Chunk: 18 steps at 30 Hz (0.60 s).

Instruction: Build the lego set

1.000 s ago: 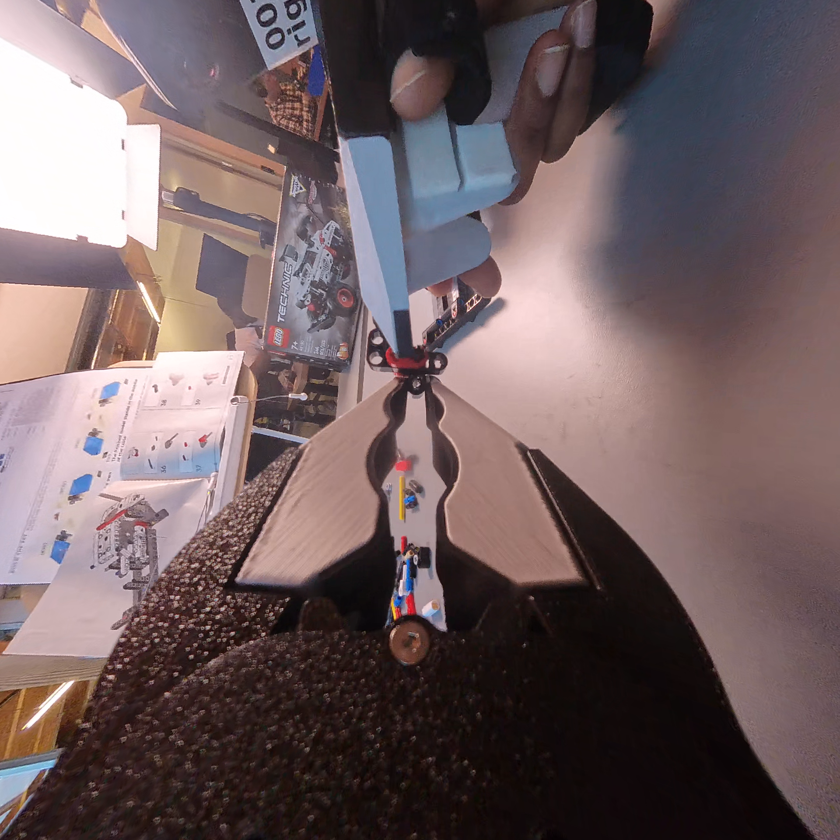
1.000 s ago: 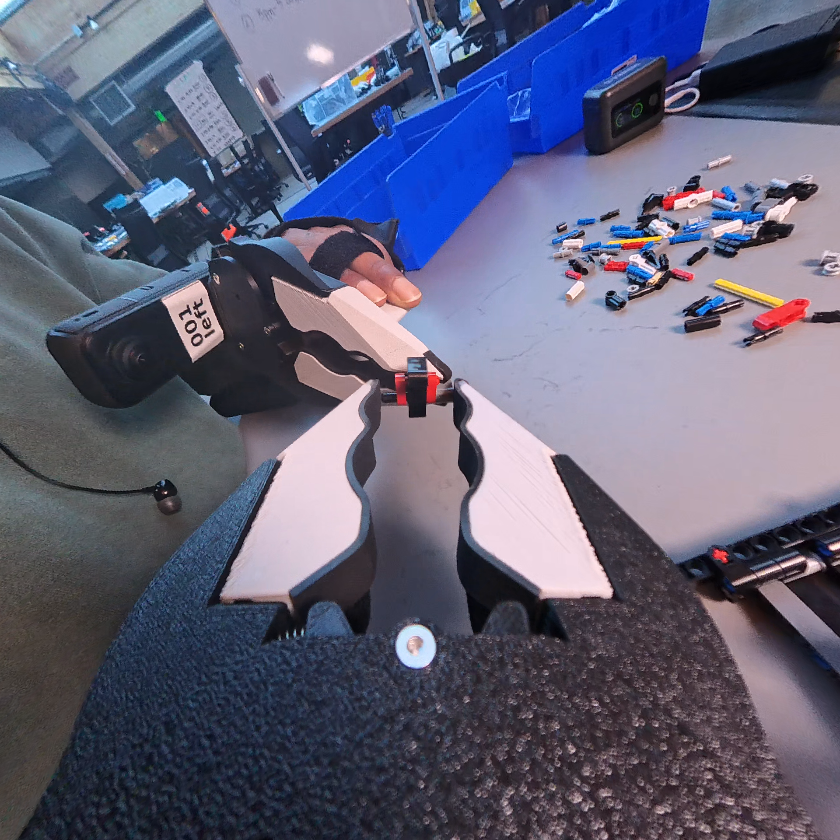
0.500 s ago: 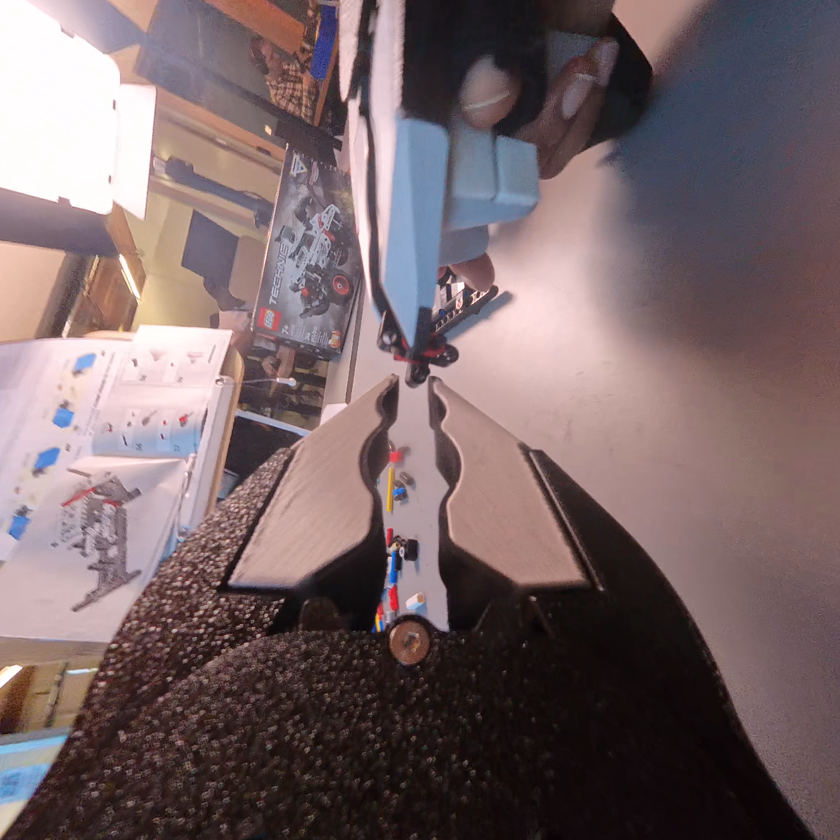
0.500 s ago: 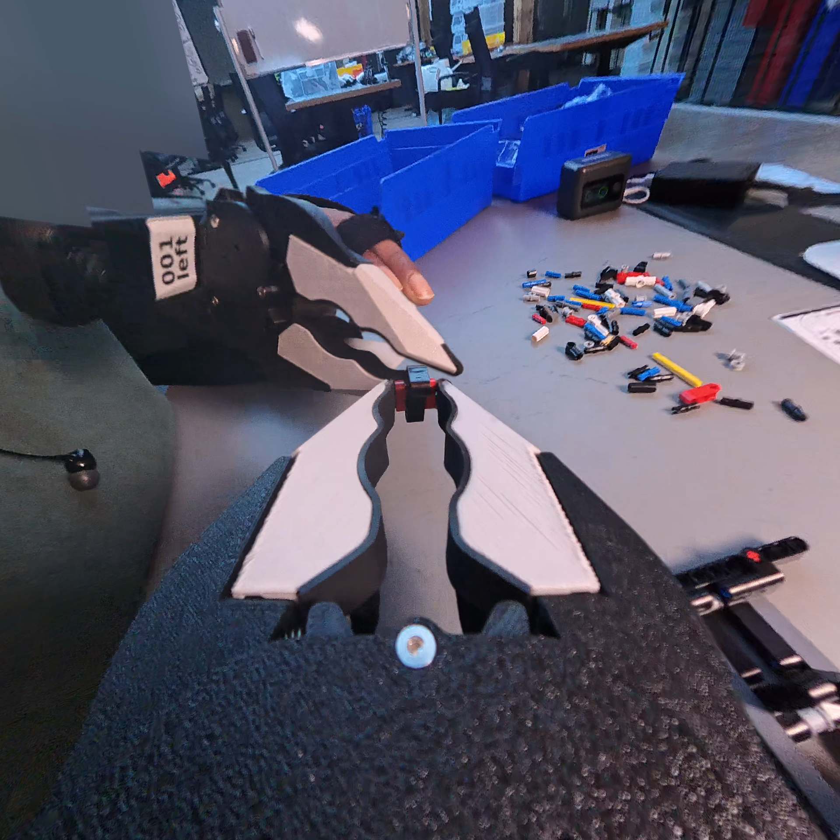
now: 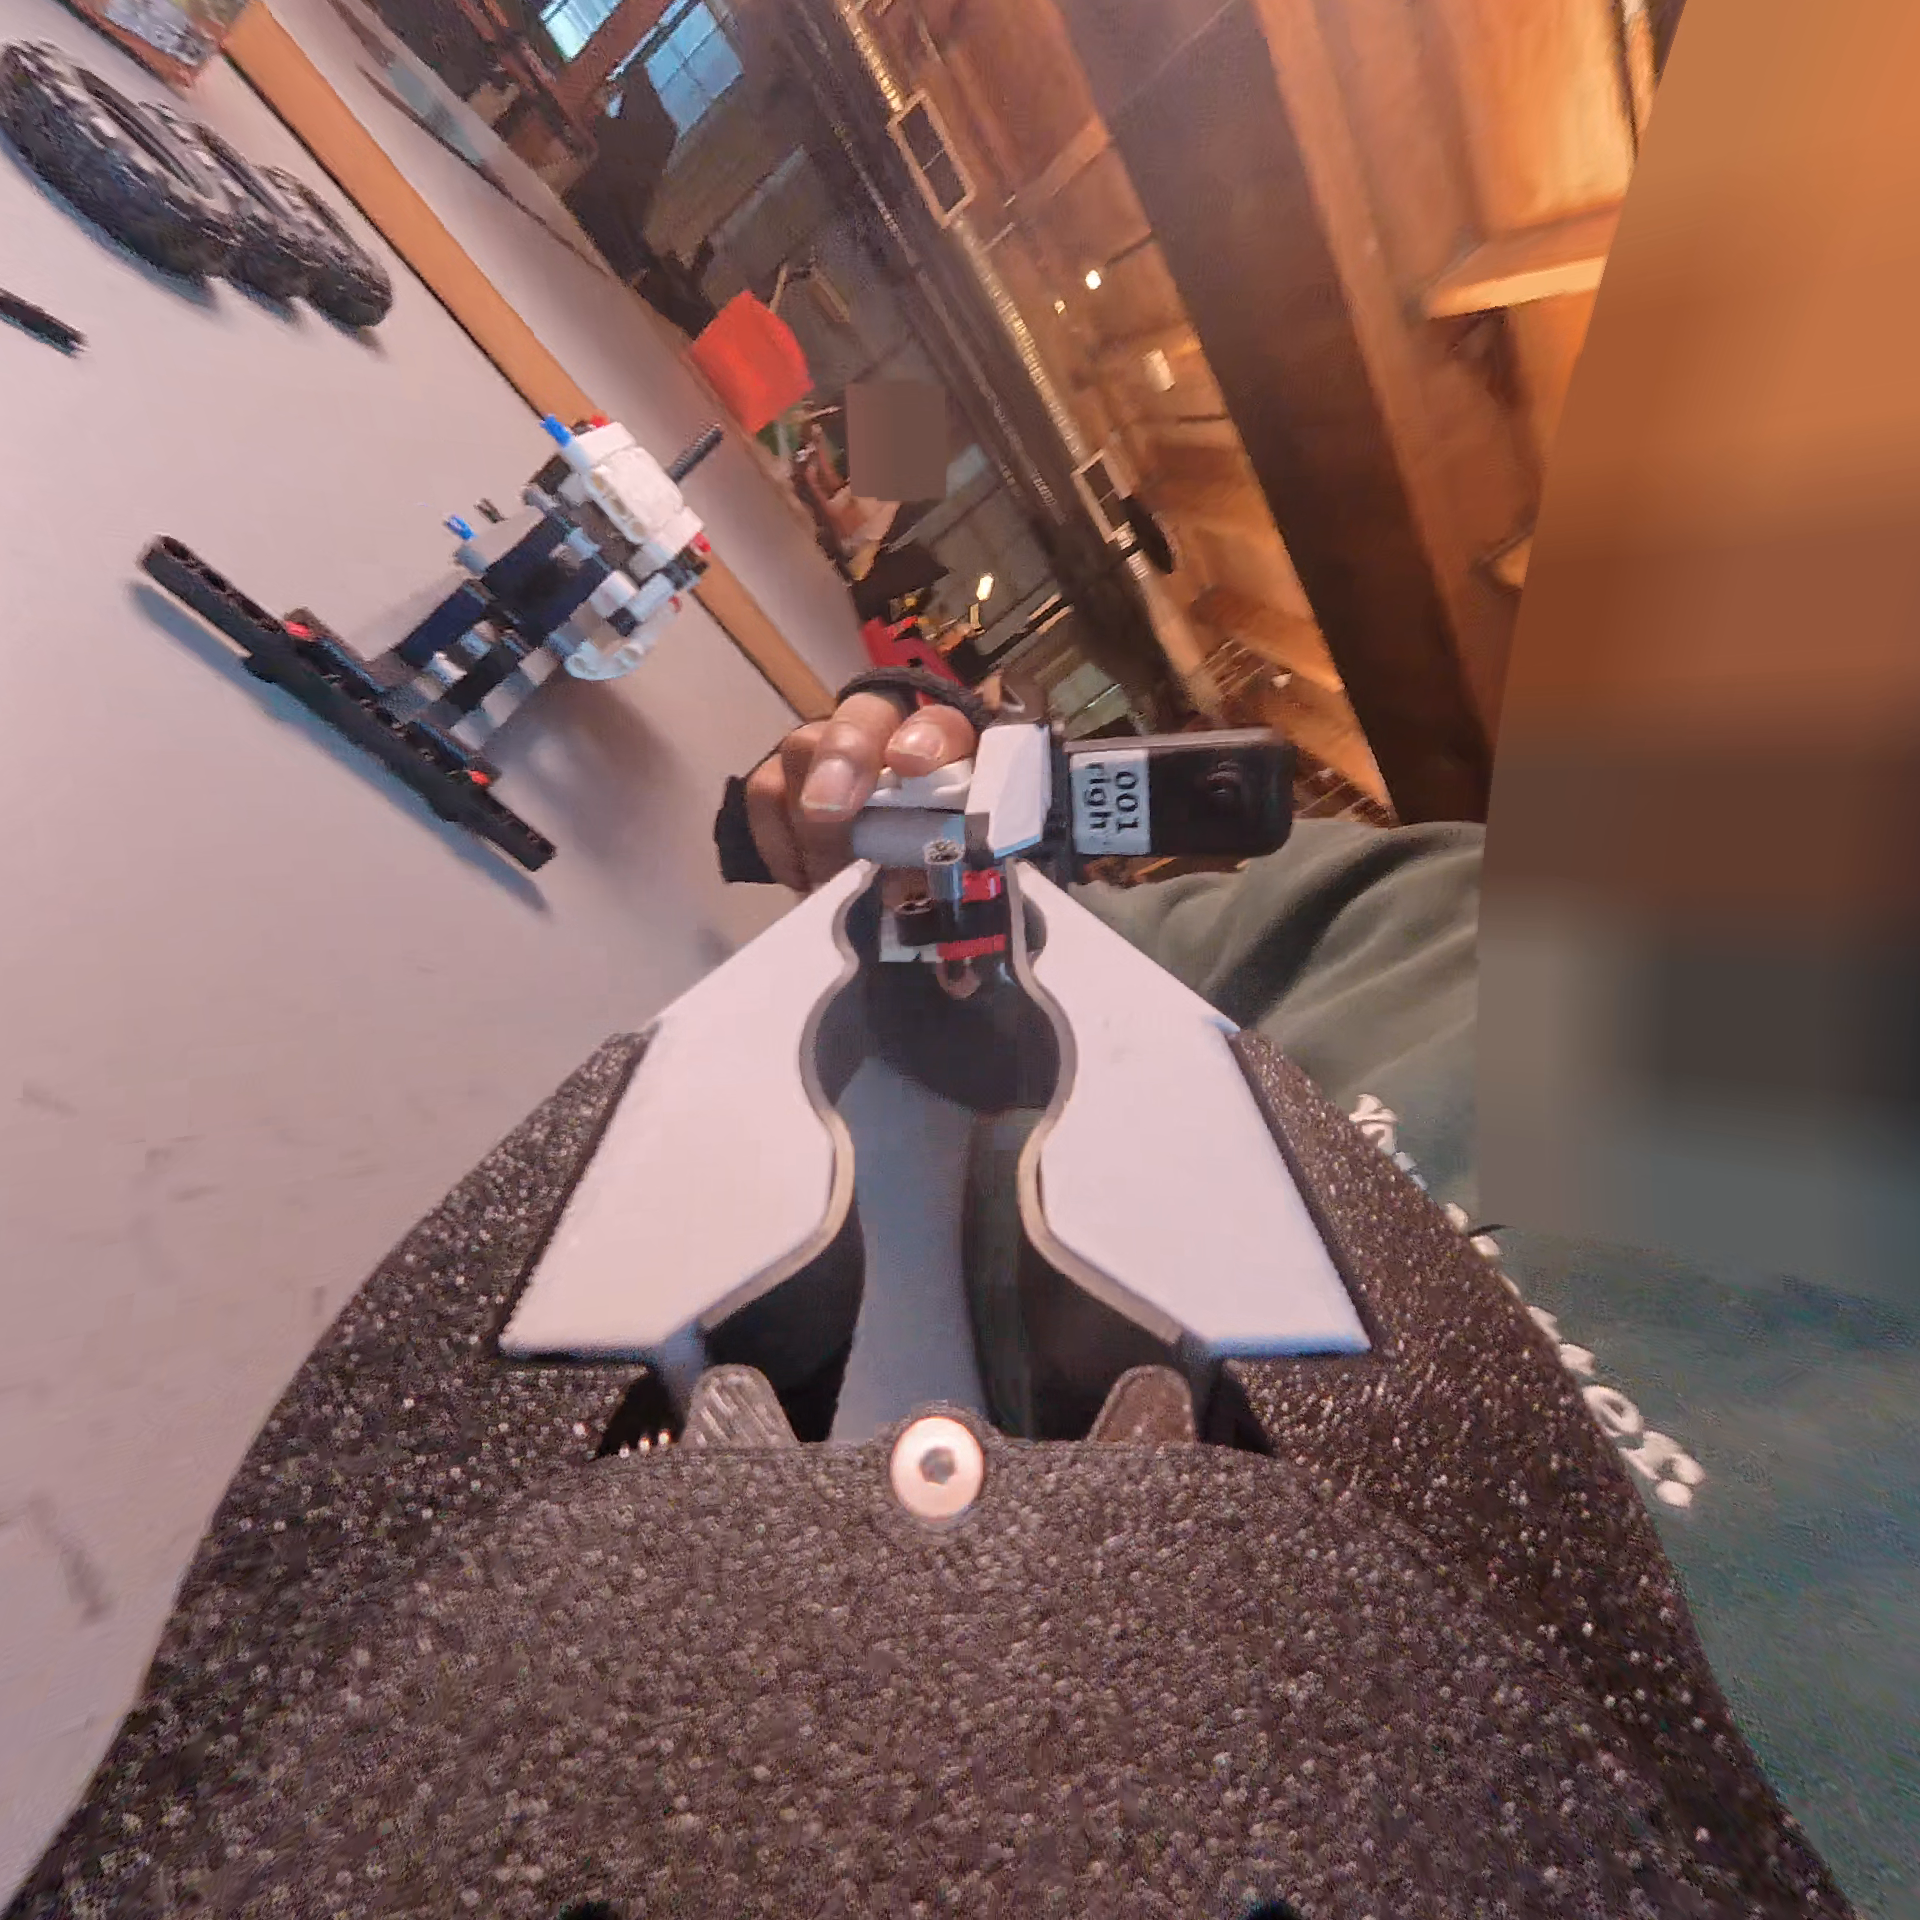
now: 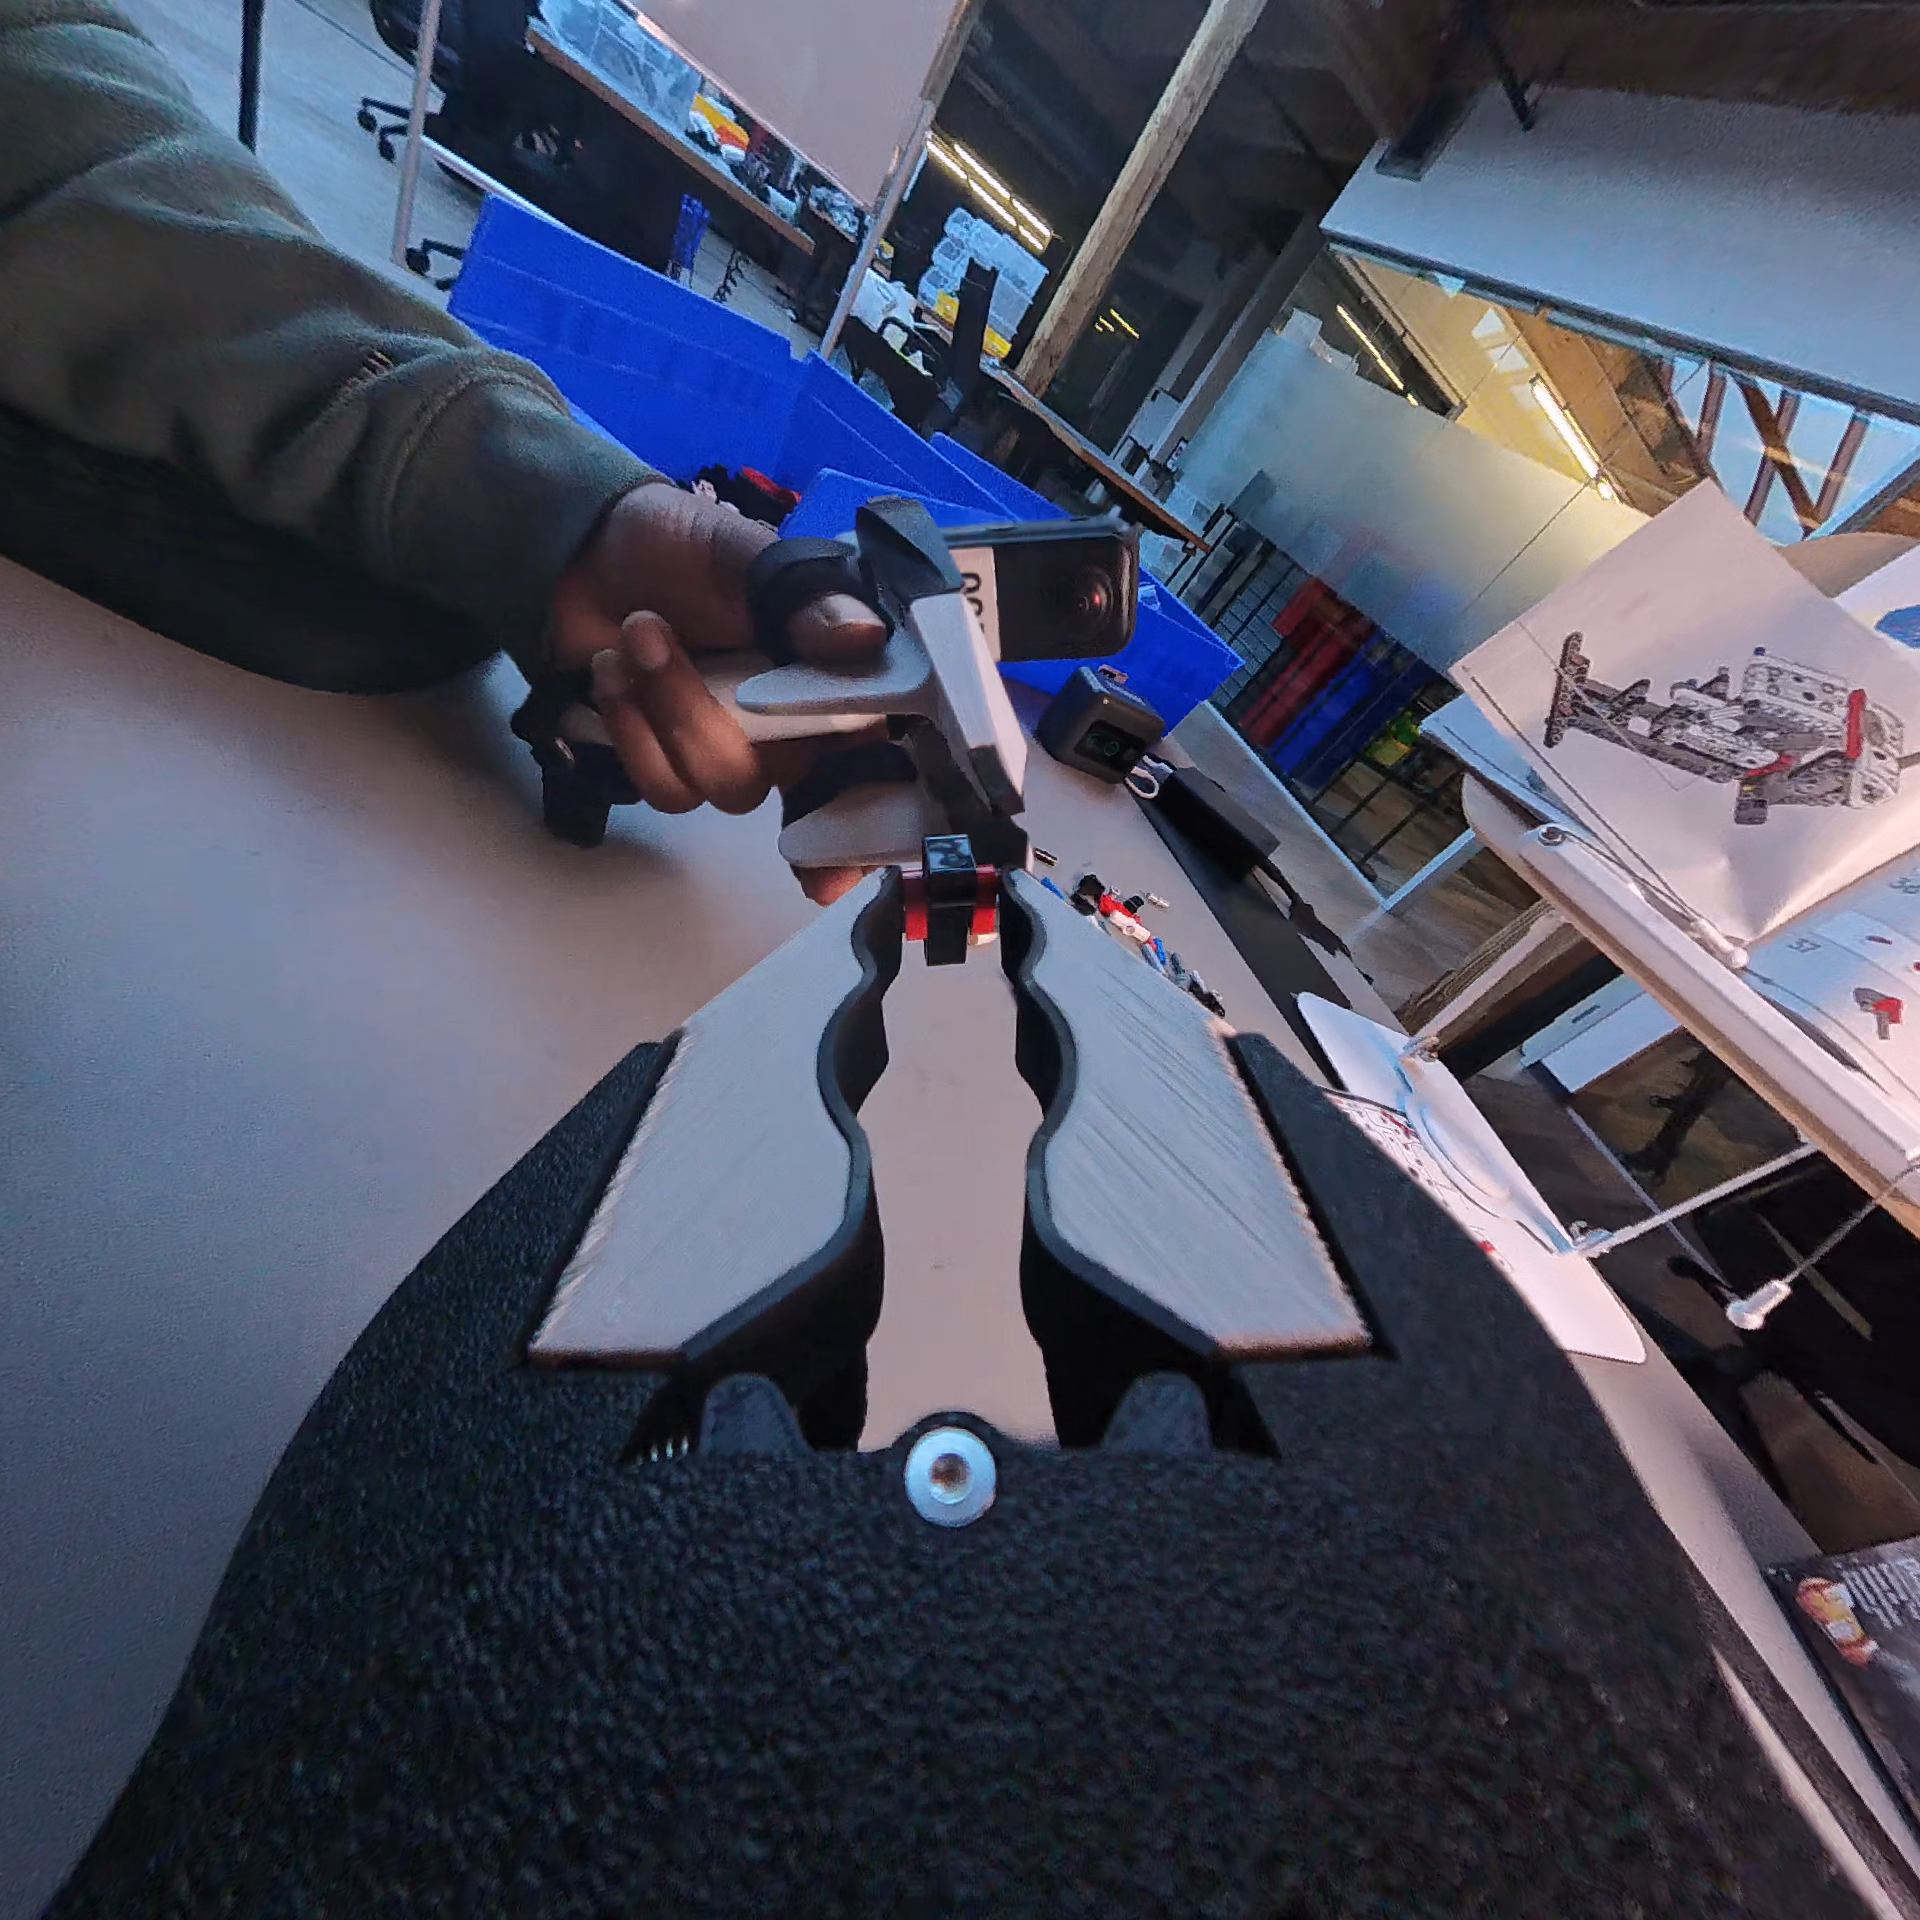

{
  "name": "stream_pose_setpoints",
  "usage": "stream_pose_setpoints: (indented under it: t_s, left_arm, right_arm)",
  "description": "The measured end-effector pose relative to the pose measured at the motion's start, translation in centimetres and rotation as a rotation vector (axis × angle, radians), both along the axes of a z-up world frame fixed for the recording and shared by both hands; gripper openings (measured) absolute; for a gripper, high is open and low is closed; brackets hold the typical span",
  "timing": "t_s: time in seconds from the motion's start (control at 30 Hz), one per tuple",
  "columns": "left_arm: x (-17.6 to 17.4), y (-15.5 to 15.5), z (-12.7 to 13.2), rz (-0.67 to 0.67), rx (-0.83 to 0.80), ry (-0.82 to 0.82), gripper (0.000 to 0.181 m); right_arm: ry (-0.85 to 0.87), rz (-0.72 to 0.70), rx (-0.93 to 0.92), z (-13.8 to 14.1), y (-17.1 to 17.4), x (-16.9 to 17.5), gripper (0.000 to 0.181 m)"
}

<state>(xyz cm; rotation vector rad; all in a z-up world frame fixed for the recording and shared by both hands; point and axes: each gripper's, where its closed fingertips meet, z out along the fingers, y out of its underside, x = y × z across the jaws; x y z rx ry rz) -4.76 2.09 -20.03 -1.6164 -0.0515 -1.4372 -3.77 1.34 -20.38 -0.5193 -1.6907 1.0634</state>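
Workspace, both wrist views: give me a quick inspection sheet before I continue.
Surface: grey table, bare near the grippers.
Job's things: small red and black piece held off the table; part-built chassis and black tyres lie beyond; loose pieces scattered; open instruction booklet on a stand.
Clutter: blue bins, small black device.
Grippers: right gripper shut on the piece; left gripper meets it, grip unclear.
Cables: nothing seen.
Surroundings: workshop benches, beams.

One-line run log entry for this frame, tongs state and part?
right tongs: shut on red-black lego piece | left tongs: around same piece, grip unclear | chassis subassembly: on table, untouched
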Motion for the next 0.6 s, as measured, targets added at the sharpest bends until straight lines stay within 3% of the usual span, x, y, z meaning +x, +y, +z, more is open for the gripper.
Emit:
stream_pose_setpoints:
  t_s: [0.2,0.6]
  left_arm:
    - [1.3,0.1,-0.3,-0.057,-0.041,-0.076,0.008]
    - [1.6,-0.2,-1.4,-0.082,-0.161,-0.175,0.007]
  right_arm:
    - [0.001,0.01,0.003,-0.2,-0.4,0.1,0.018]
    - [-0.086,0.04,0.006,-1.3,-0.6,0.5,0.018]
